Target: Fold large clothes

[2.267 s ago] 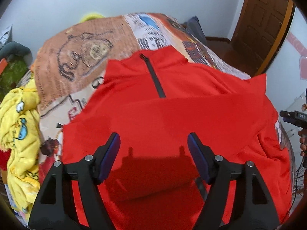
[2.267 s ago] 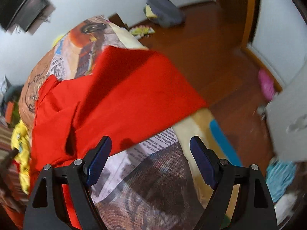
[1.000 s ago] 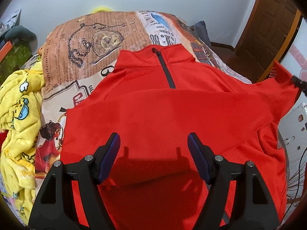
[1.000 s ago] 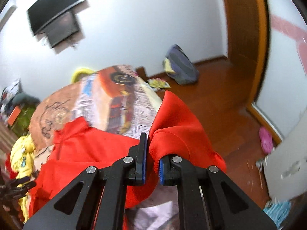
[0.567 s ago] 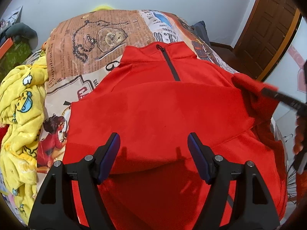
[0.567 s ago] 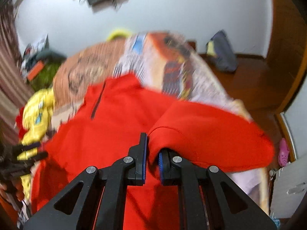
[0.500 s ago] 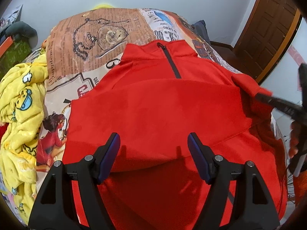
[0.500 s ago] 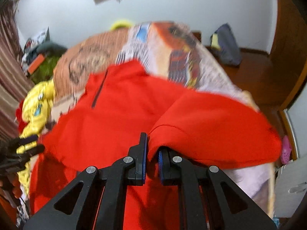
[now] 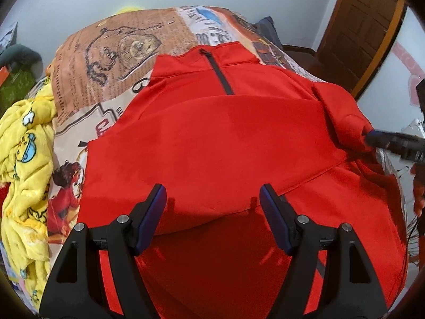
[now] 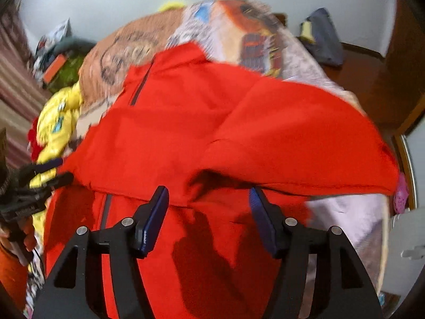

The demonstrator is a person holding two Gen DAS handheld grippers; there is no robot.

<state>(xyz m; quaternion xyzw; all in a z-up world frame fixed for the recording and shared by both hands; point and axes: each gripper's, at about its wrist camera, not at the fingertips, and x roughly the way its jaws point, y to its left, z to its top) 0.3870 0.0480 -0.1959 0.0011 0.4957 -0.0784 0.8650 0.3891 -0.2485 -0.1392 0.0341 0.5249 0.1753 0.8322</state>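
A large red zip-neck top [image 9: 212, 138] lies face up on the bed, collar at the far end, one sleeve folded across the chest. My left gripper [image 9: 212, 207] is open and empty just above the lower chest. My right gripper [image 10: 208, 210] is open and empty; the other sleeve [image 10: 292, 143] lies just beyond its fingertips, draped over the body. The top [image 10: 172, 122] fills the right wrist view. The right gripper [image 9: 393, 143] shows at the right edge of the left wrist view; the left gripper [image 10: 39, 178] shows at the left edge of the right wrist view.
The bed has a newspaper-print cover [image 9: 111, 53]. A yellow cartoon blanket [image 9: 24, 164] is heaped on the bed's left side. A wooden door [image 9: 366, 26] and wooden floor [image 10: 353, 69] lie beyond the bed's right edge, with a dark bag [image 10: 321, 37] on the floor.
My right gripper carried the sleeve over the top's body, then opened and let it go. My left gripper stayed open, hovering in place.
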